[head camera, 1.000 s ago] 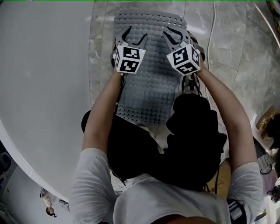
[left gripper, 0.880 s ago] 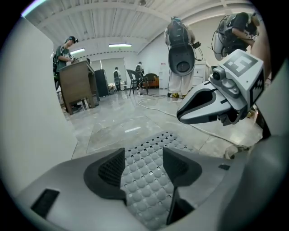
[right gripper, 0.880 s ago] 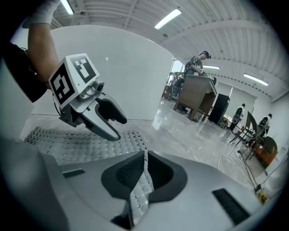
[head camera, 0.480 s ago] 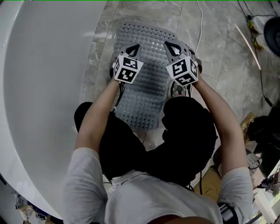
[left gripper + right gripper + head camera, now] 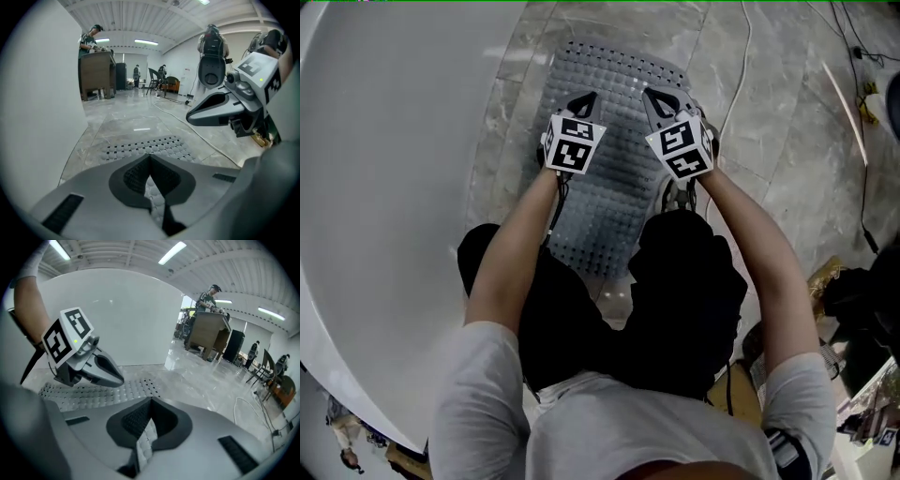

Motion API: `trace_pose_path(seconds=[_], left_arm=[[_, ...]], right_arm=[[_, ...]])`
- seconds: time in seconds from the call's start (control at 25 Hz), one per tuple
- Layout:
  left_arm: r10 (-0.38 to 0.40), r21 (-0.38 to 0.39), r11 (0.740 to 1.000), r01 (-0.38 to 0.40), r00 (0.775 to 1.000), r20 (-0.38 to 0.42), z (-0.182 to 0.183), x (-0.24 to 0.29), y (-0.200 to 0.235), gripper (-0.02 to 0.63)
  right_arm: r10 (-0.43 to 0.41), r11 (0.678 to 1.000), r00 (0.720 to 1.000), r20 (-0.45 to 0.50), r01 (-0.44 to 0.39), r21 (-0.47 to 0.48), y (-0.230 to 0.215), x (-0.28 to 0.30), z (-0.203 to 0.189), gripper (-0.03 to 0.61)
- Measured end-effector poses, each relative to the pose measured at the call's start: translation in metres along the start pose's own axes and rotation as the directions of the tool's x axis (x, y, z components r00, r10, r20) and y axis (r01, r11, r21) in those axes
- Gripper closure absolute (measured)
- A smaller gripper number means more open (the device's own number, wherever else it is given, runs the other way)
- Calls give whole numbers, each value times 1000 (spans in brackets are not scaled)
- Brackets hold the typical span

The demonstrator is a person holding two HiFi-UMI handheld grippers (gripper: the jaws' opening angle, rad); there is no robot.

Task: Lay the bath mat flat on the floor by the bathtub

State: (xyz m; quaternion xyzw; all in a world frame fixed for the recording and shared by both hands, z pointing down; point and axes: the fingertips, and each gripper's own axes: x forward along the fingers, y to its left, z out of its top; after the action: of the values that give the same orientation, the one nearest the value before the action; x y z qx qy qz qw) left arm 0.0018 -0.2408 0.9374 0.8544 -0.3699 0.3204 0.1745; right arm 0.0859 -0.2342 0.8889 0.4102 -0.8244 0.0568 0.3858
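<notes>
The grey bobbled bath mat (image 5: 619, 178) lies spread on the marble floor beside the white bathtub (image 5: 403, 187). Both grippers hover over its middle, side by side. My left gripper (image 5: 586, 97) has just closed its jaws, and the tips meet with nothing between them. My right gripper (image 5: 649, 94) has done the same and is also shut and empty. In the left gripper view the shut tips (image 5: 150, 155) point over the mat (image 5: 145, 146), with the right gripper (image 5: 188, 116) alongside. In the right gripper view the shut tips (image 5: 151, 400) face the mat (image 5: 93, 392), the left gripper (image 5: 121, 378) and the tub (image 5: 122, 319).
A white cable (image 5: 741, 66) runs across the floor to the right of the mat. The person's knees in black trousers (image 5: 675, 300) cover the mat's near end. Clutter (image 5: 853, 300) sits at the right edge. People stand at a wooden counter (image 5: 96, 70) far off.
Both grippers' jaws stood open on the mat a second ago and are now shut. Both grippers have lifted slightly off the mat. The mat stays flat.
</notes>
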Motion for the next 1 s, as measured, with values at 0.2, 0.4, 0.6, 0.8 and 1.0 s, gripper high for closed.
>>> trace_pose_path(seconds=[0.2,0.4,0.6,0.8,1.0], left_arm=[[55,-17,998,-55,998,-14,28,-17,-19,601],[106,-57,993,-107,994,-29,70,-66,-30,601],[154,-167,973,-160,987,-51,105,-127,-26,601],[190,-334,921,-199,980,-61,148,-182,-34,601],[194,-417,886,-202,979,-62,178,-233,-57,601]], right_arm=[[30,990,999,32,-26,-138,-18,-23,14,572],[147,985,989,7,-146,-93,-26,-54,38,572],[209,974,977,-36,-211,-78,-40,-91,77,572],[208,968,975,-77,-194,161,-60,-137,109,572],[123,937,991,-53,-98,336,-71,-201,151,572]])
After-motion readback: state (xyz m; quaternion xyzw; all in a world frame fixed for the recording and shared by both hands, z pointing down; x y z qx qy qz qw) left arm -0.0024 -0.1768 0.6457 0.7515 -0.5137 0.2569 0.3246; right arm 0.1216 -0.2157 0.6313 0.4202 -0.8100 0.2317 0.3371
